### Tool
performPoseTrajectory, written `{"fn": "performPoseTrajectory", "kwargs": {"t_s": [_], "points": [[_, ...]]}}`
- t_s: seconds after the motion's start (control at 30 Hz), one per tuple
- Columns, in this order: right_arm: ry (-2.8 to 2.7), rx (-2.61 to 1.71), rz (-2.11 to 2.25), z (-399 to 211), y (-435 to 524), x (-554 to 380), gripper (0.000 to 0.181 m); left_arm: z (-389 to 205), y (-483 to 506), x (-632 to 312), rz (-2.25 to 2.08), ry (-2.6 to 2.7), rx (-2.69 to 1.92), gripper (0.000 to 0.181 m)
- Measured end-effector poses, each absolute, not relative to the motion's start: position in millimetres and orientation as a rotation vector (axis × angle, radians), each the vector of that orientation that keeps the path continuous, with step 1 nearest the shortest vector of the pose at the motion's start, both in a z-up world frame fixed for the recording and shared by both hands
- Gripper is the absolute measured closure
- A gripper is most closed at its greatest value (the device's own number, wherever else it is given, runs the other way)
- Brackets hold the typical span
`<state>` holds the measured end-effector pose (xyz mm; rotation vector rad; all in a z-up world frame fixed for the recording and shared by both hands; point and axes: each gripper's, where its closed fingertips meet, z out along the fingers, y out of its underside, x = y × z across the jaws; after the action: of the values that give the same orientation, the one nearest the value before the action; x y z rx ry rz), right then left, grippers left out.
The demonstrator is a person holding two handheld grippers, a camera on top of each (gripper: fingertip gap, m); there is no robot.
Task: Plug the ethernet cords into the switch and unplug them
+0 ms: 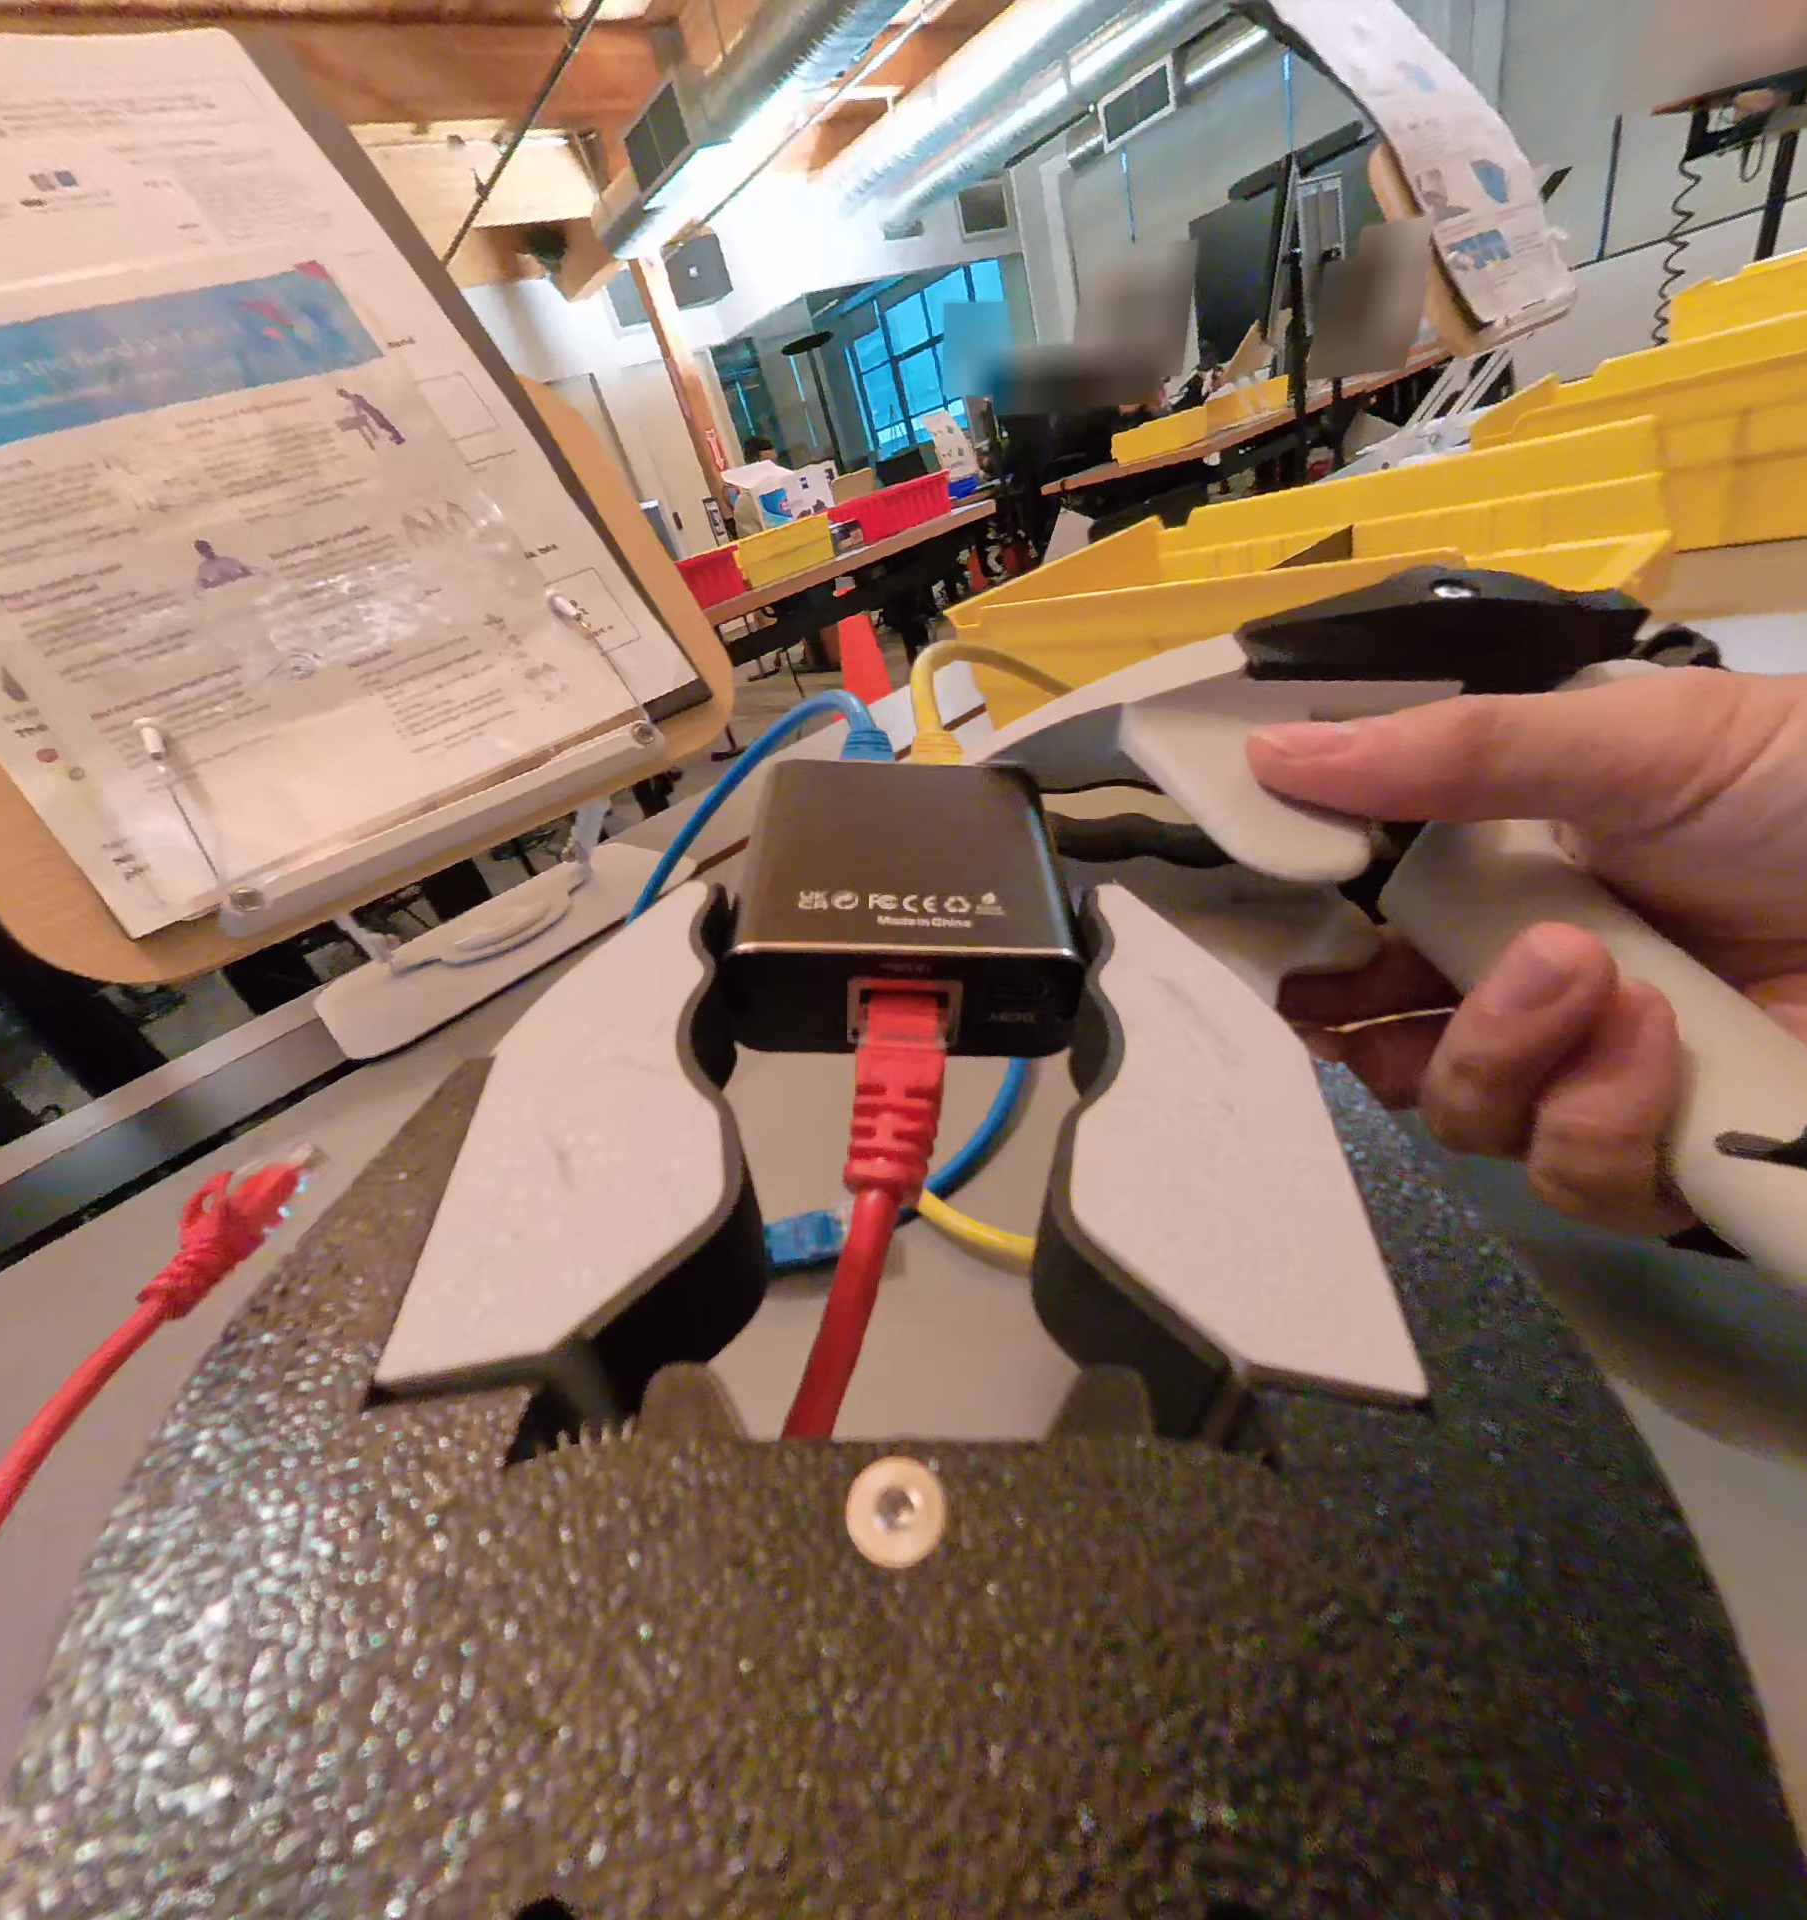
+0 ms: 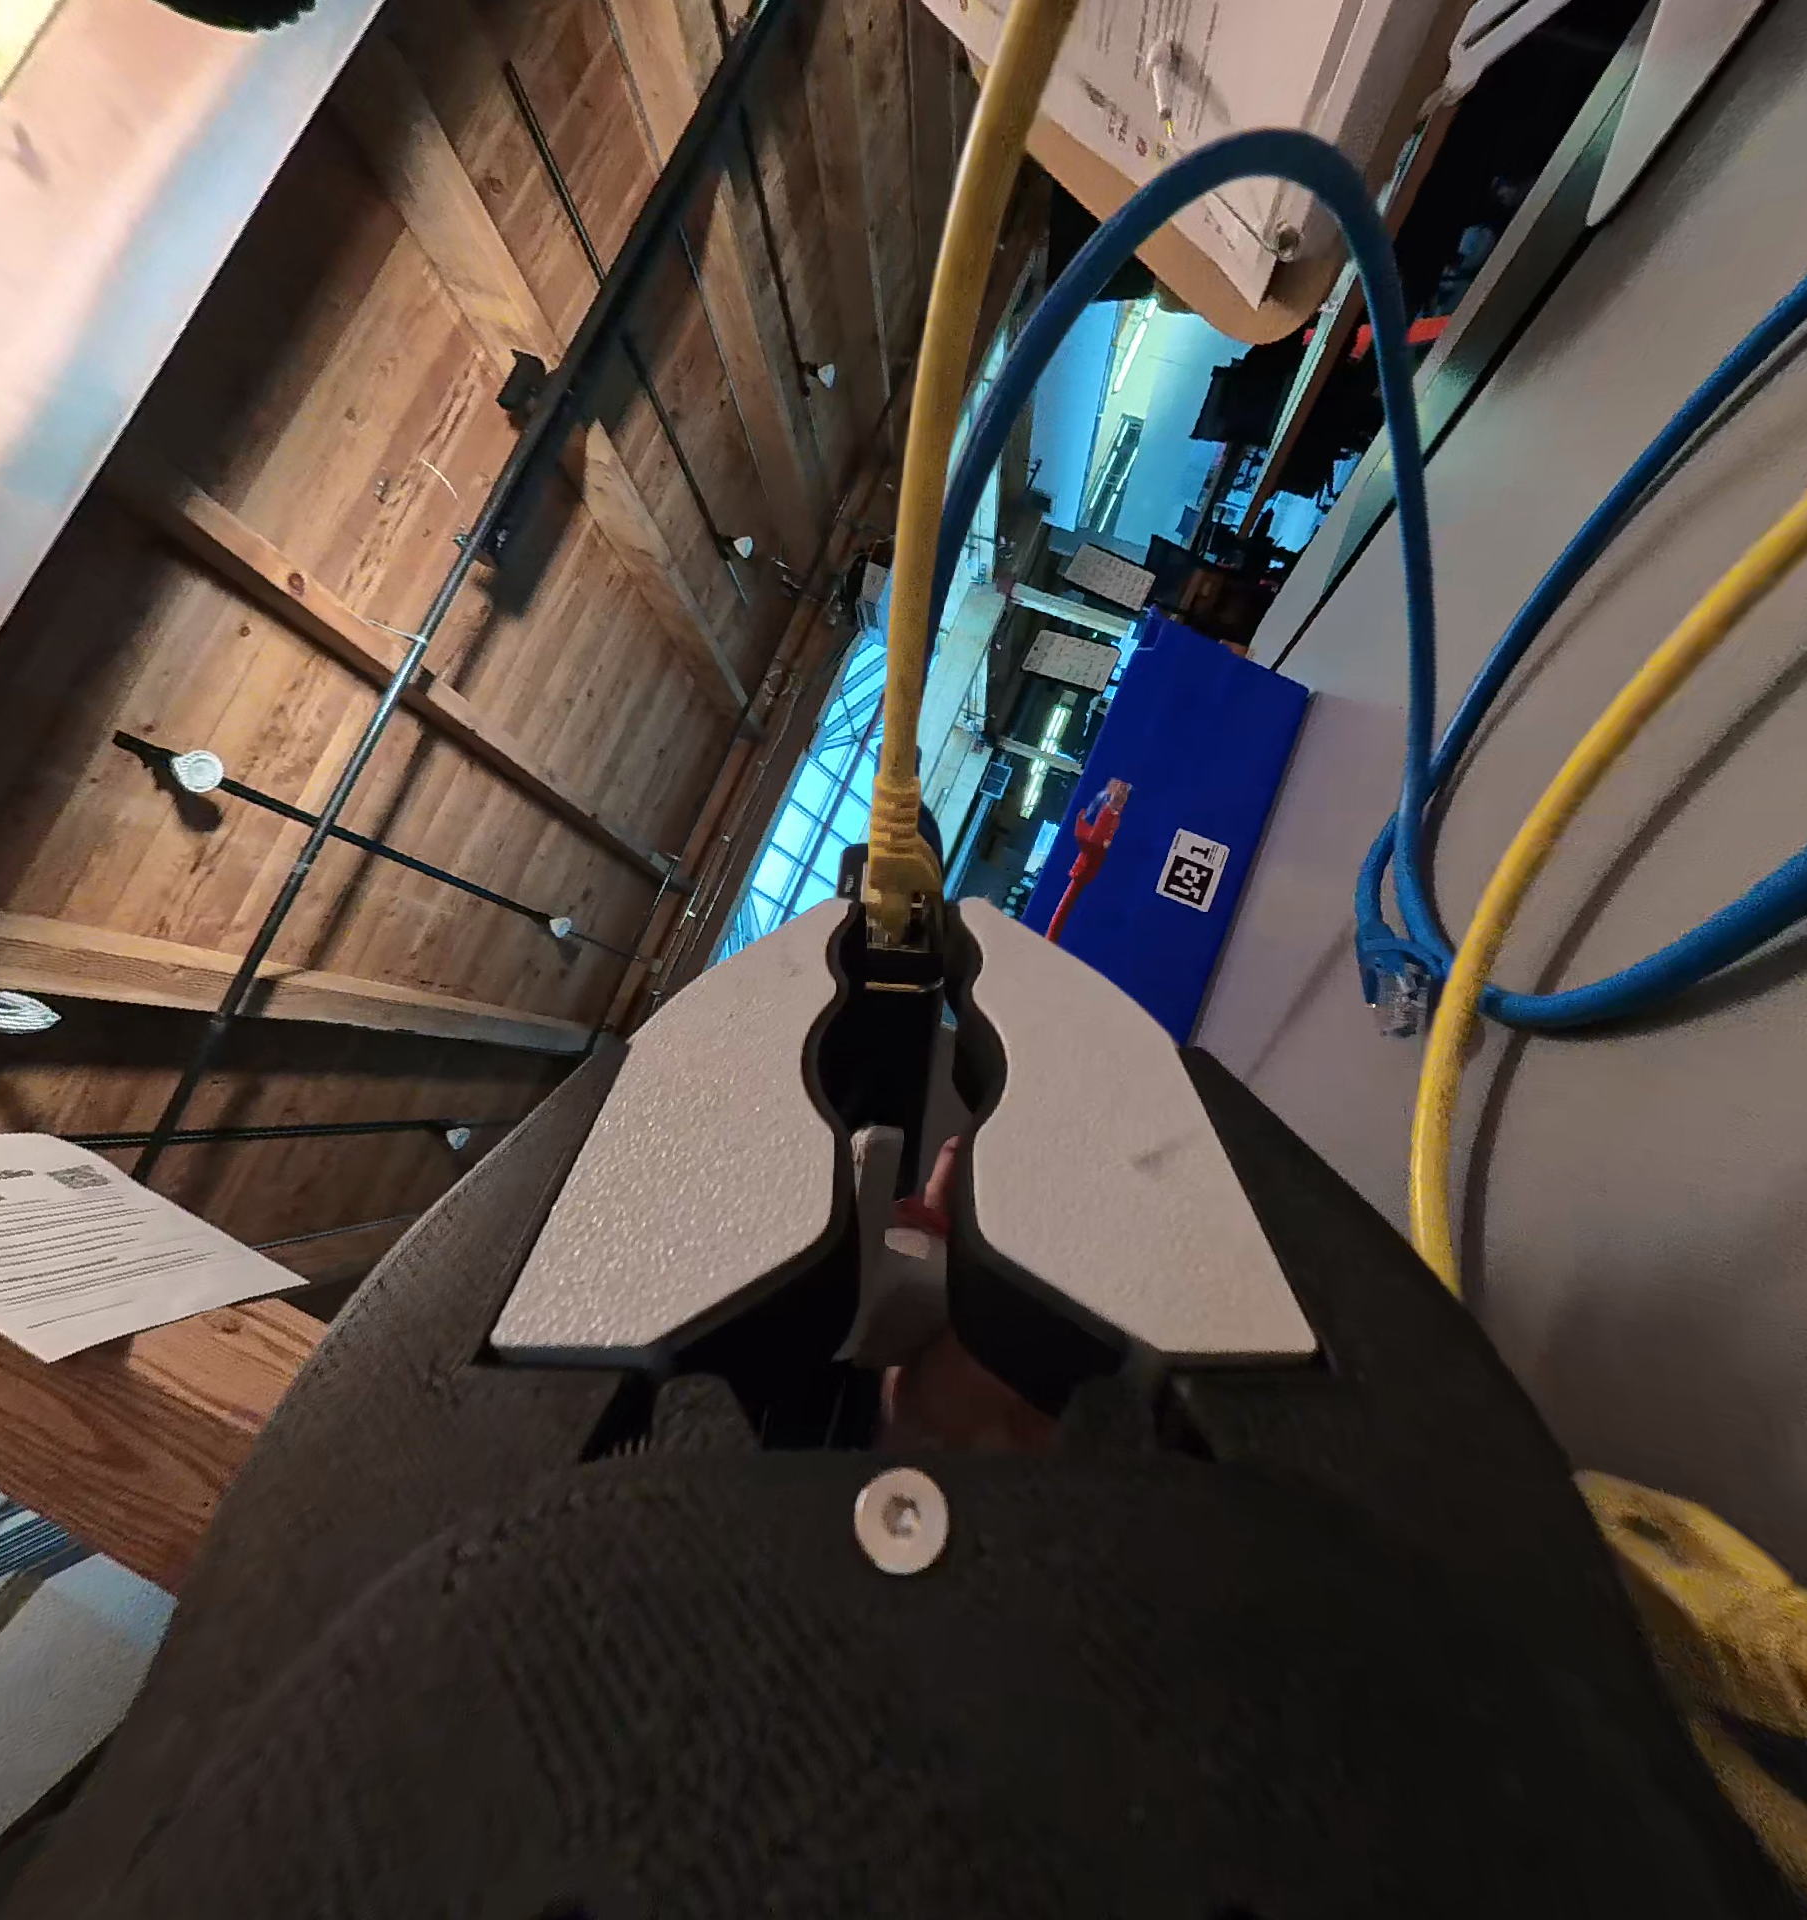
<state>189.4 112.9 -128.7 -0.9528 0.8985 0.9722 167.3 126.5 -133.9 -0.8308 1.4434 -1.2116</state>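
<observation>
My left gripper [image 1: 899,925] is shut on the black switch [image 1: 894,831] and holds it by its two sides above the grey table [image 1: 68,1382]. A red cord [image 1: 888,1101] is plugged into the switch's near port. A blue cord [image 1: 863,740] and a yellow cord [image 1: 940,743] are plugged into its far side. My right gripper [image 2: 904,920], held by a hand [image 1: 1605,831], reaches in from the right. It is shut on the yellow plug [image 2: 894,862] where it enters the switch [image 2: 883,1039]. The cords' loose ends lie on the table: red [image 1: 244,1205] and blue [image 2: 1392,977].
A document stand [image 1: 255,468] with a printed sheet stands at the left. Yellow bins [image 1: 1398,540] line the table behind the switch. A blue bin [image 2: 1169,810] sits at the far end in the right wrist view, and a yellow bin edge [image 2: 1761,1662] is close beside my right gripper.
</observation>
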Motion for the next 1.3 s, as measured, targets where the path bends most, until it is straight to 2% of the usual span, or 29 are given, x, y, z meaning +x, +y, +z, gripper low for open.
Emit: {"fn": "performPoseTrajectory", "kwargs": {"t_s": [0.53, 0.93, 1.03, 1.13, 1.3], "points": [[0.789, -1.027, 0.911, -127.6, 113.5, 186.2, 0.168, -139.5, 124.5, 167.9, -1.153, 1.482, -0.773, 0.118], [0.646, -0.885, 0.902, -99.4, 116.0, 176.8, 0.17, -112.8, 127.4, 158.3, -0.954, 1.339, -0.622, 0.119], [0.644, -0.823, 0.889, -111.7, 112.2, 176.9, 0.171, -124.3, 124.2, 158.6, -0.886, 1.394, -0.582, 0.119], [0.684, -0.779, 0.859, -110.4, 97.7, 199.3, 0.171, -120.5, 122.7, 157.7, -0.998, 1.371, -0.631, 0.119], [0.501, -0.997, 0.677, -80.0, 84.7, 194.5, 0.173, -120.7, 136.6, 161.0, -1.125, 1.329, -0.755, 0.119]]}}
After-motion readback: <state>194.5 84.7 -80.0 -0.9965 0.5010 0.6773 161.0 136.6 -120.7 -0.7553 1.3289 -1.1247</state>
